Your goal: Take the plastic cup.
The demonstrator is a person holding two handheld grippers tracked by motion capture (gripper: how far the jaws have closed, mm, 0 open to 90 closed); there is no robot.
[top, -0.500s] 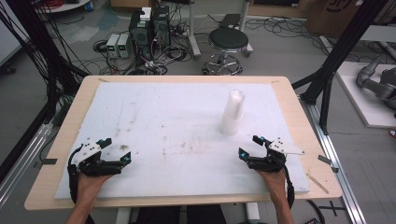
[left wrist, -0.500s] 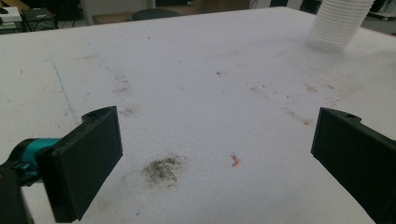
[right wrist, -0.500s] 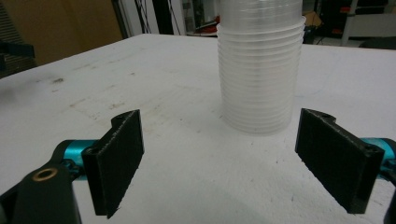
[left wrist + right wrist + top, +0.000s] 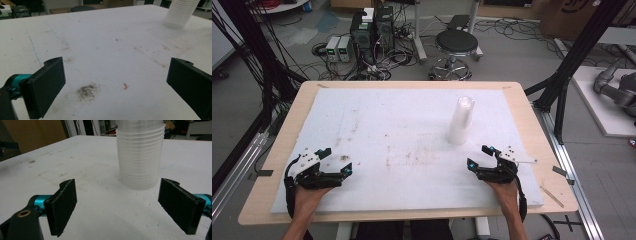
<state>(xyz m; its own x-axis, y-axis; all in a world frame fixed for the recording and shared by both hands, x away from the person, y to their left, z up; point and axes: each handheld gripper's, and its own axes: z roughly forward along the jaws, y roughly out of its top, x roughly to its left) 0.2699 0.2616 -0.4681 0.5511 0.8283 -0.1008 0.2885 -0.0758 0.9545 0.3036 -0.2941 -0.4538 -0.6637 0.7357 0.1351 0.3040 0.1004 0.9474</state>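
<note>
**Clear cups stand right of centre, both claws released**

Translucent plastic cups (image 4: 461,120), nested mouth-down into one ribbed stack, stand upright on the white sheet (image 4: 402,135) that covers the wooden counter (image 4: 532,130). The stack sits right of centre, toward the far half of the sheet.

The right claw (image 4: 479,157) rests at the near right of the sheet, just near of the stack and apart from it. Its jaws are spread wide with nothing between them; in the right gripper view the stack rises ahead, between the two black pads and beyond them.

The left claw (image 4: 337,161) rests at the near left, well apart from the cups, jaws also spread and empty. Ahead of it lie a dark smudge (image 4: 86,91) and a small orange speck (image 4: 125,86) on the sheet.

Beyond the counter's far edge stand a black stool (image 4: 456,45) and cabled boxes (image 4: 372,30) on the floor.
</note>
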